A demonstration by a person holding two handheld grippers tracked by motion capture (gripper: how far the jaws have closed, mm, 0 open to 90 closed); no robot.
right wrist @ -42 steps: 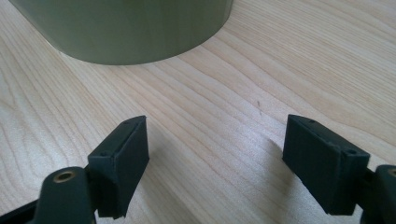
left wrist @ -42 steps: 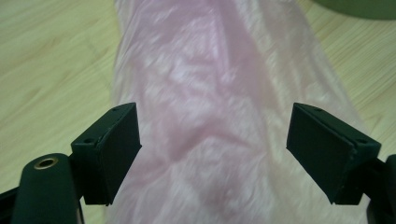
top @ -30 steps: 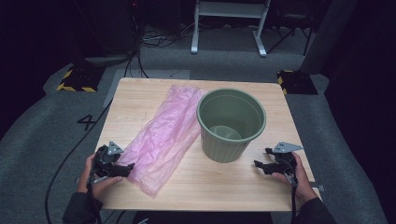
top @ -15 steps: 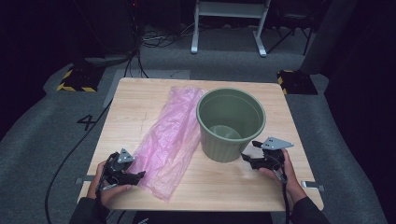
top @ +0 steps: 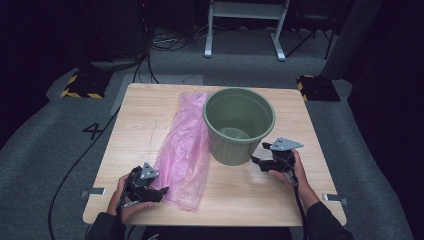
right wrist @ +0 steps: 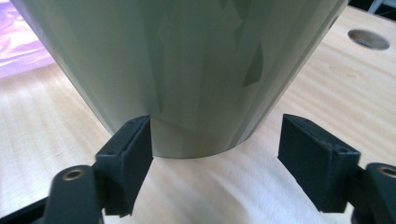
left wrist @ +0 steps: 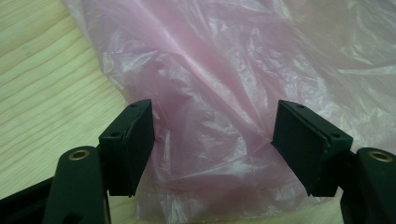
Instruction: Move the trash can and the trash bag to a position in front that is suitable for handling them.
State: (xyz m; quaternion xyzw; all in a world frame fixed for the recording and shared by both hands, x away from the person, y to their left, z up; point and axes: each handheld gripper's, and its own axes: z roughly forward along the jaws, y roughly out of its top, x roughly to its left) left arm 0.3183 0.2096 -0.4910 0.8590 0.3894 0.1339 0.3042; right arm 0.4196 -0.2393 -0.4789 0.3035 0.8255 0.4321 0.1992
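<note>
A: Since the left gripper [top: 159,192] sits at the lower left of the frame, jaws wide with the near corner of the pink bag [top: 186,150] between them, that hand takes the bag.

B: Bag axis?

A: Runs from lower centre up to the table's [top: 140,125] far edge, just left of the green bin [top: 239,125].

B: Right gripper [top: 257,161]?

A: Wide, holding nothing, pointing at the bin's base from the right.
</note>
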